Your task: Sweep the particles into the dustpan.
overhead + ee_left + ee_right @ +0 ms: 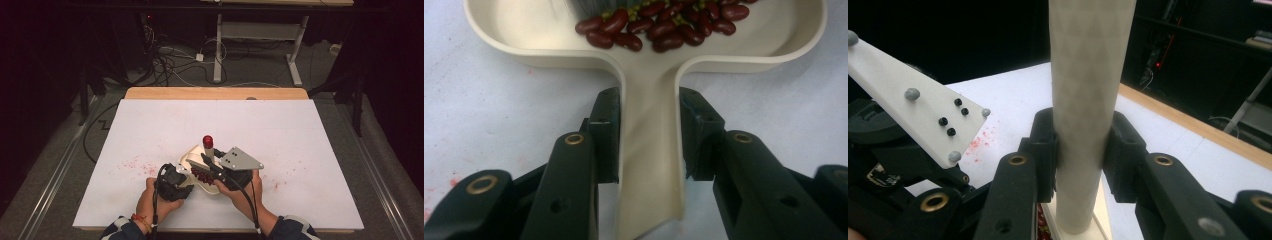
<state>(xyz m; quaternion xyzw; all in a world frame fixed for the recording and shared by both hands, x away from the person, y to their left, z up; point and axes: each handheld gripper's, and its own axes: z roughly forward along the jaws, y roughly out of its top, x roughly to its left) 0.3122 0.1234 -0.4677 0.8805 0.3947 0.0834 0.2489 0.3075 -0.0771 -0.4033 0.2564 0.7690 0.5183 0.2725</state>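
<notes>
A cream dustpan [191, 153] lies on the white table with a heap of dark red beans [202, 175] in it. My left gripper [191, 184] is shut on the dustpan's flat handle [651, 150], with both pads pressing its sides. The beans [659, 27] lie in the pan [549, 55] just ahead, with grey bristles [589, 5] standing among them. My right gripper [211, 164] is shut on the upright brush handle [209, 150], a cream tube [1088, 75] with a red top. Its pads clamp the tube from both sides [1082, 150].
Red specks [131, 164] stain the white table cover [300, 130] left and right of the pan. A wooden edge [215, 93] runs along the far side. Cables and desk legs [218, 50] stand on the floor beyond. A grey plate [913, 110] rises over a black gripper body.
</notes>
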